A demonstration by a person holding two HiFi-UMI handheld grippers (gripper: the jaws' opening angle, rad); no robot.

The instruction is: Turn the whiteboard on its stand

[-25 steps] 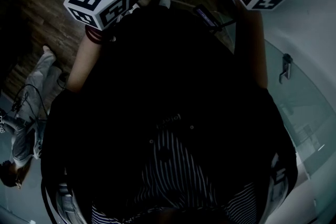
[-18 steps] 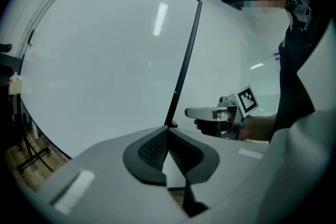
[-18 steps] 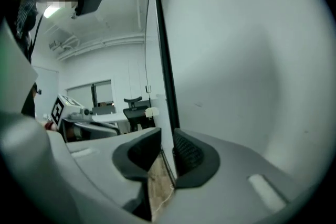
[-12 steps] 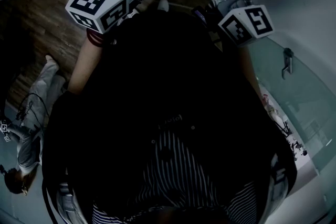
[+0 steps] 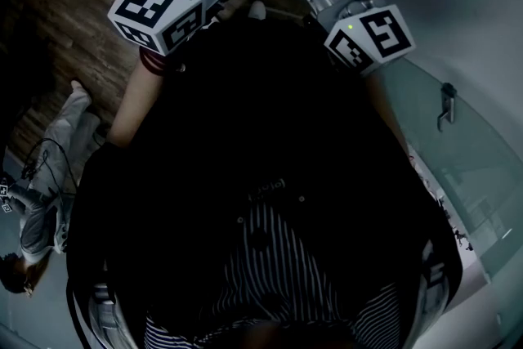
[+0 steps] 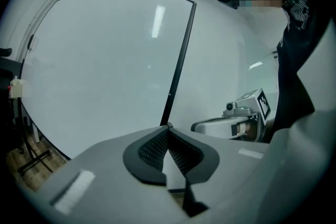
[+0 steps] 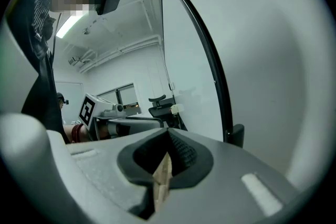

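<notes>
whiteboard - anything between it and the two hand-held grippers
Nothing visible. The whiteboard edge runs down to the shut tips of the left hand-held gripper; contact is unclear. The right hand-held gripper, shut and empty, has only open air to the edge beside it.

Head view dim and murky; gripper views brighter, fisheye-bent, black-cornered; a glare streak sits high on the whiteboard (image 6: 105, 71).
</notes>
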